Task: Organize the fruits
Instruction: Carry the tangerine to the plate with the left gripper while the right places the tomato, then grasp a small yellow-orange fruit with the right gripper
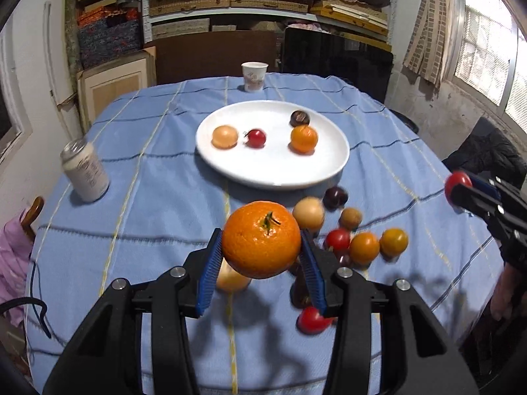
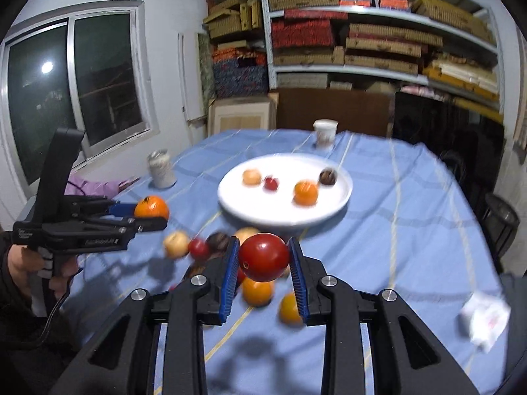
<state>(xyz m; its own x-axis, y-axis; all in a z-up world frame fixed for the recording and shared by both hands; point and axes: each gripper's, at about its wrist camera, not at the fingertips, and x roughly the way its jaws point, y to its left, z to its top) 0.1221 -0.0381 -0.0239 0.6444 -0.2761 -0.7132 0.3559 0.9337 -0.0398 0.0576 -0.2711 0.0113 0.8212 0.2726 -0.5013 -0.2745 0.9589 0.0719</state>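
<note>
My left gripper [image 1: 262, 242] is shut on a large orange mandarin [image 1: 261, 239], held above the blue tablecloth. My right gripper [image 2: 263, 258] is shut on a red tomato [image 2: 264, 256], also lifted off the cloth. Each gripper shows in the other's view: the right one [image 1: 461, 187] with the tomato [image 1: 457, 181] at the right edge, the left one [image 2: 151, 215] with the mandarin [image 2: 151, 207] at the left. A white plate [image 1: 273, 171] [image 2: 339, 204] in the table's middle holds several small fruits. A loose cluster of fruits [image 1: 362, 247] [image 2: 197, 247] lies on the cloth below the grippers.
A paper cup [image 1: 254, 76] [image 2: 325, 133] stands behind the plate. A white jar [image 1: 85, 171] [image 2: 161, 168] stands at the table's left. A crumpled white tissue [image 2: 484, 322] lies at the right. Shelves of boxes line the back wall; a dark chair [image 1: 487, 154] is right.
</note>
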